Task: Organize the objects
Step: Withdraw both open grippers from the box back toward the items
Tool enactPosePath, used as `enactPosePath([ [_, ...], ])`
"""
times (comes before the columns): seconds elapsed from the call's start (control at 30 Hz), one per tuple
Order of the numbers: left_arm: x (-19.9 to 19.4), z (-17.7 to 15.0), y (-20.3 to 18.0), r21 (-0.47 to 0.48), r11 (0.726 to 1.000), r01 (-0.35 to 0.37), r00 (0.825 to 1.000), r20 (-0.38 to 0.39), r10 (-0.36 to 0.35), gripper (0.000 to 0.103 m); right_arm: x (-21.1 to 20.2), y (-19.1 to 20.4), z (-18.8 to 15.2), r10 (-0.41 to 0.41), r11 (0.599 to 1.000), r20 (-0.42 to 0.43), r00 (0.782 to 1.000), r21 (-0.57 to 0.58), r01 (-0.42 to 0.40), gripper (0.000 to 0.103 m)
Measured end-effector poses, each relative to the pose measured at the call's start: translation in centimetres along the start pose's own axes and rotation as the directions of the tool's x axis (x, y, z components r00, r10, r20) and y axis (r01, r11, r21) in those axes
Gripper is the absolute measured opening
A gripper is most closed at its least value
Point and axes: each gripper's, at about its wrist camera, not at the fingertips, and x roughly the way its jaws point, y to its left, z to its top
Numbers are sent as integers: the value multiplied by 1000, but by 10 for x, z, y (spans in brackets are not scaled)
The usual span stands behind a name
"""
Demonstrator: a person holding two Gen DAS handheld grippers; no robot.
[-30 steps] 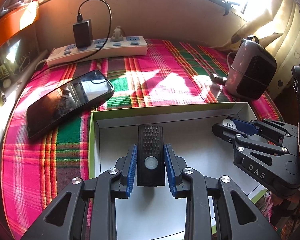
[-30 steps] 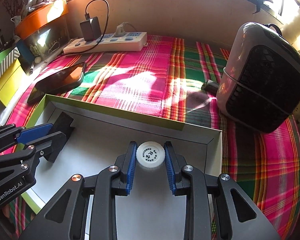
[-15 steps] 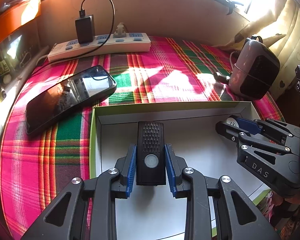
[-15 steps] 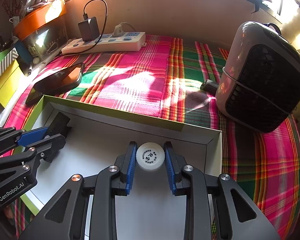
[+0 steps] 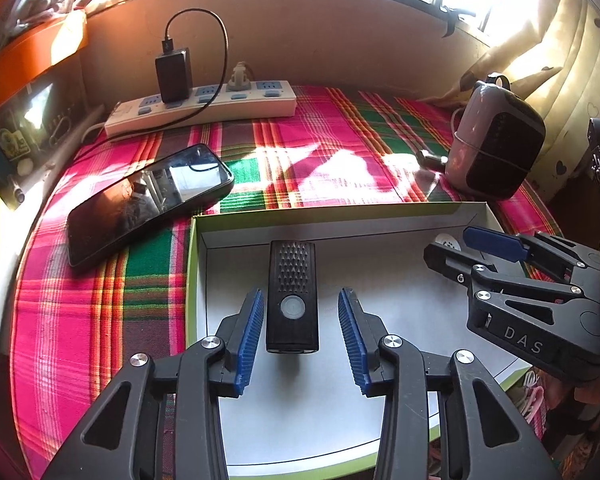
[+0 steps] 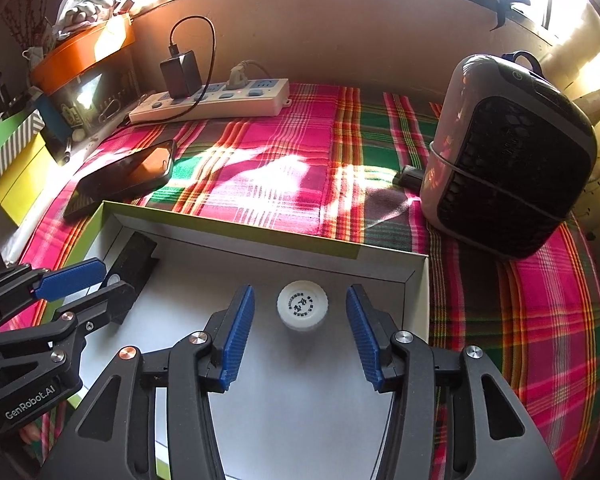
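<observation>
A shallow white box with a green rim point(image 5: 380, 224) point(image 6: 380, 268) lies on the plaid cloth. A black rectangular device with a round button point(image 5: 293, 296) lies in the box's left part; my left gripper point(image 5: 302, 312) is open around it, pads apart from its sides. It also shows in the right wrist view point(image 6: 134, 260). A small white round-capped bottle point(image 6: 302, 305) stands in the box's right part; my right gripper point(image 6: 300, 320) is open around it, not touching. The bottle shows partly behind the right gripper in the left wrist view point(image 5: 446, 242).
A black phone point(image 5: 148, 200) point(image 6: 124, 172) lies left of the box. A white power strip point(image 5: 204, 106) point(image 6: 212, 102) with a black charger runs along the back wall. A grey and black speaker-like unit point(image 5: 496, 148) point(image 6: 508, 160) stands at the right. Boxes line the left edge.
Both grippers have opened: the left let go of the black device and the right let go of the white bottle, and both things now rest in the box.
</observation>
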Motion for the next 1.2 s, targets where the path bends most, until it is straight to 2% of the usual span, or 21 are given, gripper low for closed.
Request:
enactPosePath([
  [0.2,-16,-7,-2,-7,1000,9,1000,20,-9,39,-19,3,-9,-9,1000,33,999,-6,9,52],
  [0.5,-49,-23,-7,-13,999,-29,996,83,30,39,-50,3,-30,-2,1000,85,996,8,1,52],
  [0.83,-82,-49,-16,3,995,-95,981,171,93,39,-77,5,-57,-4,1000,126,992,0,4,52],
  [1.2,-99,-75,-26,14,987,-157,967,206,151,39,-97,5,-87,-11,1000,152,988,-7,12,52],
])
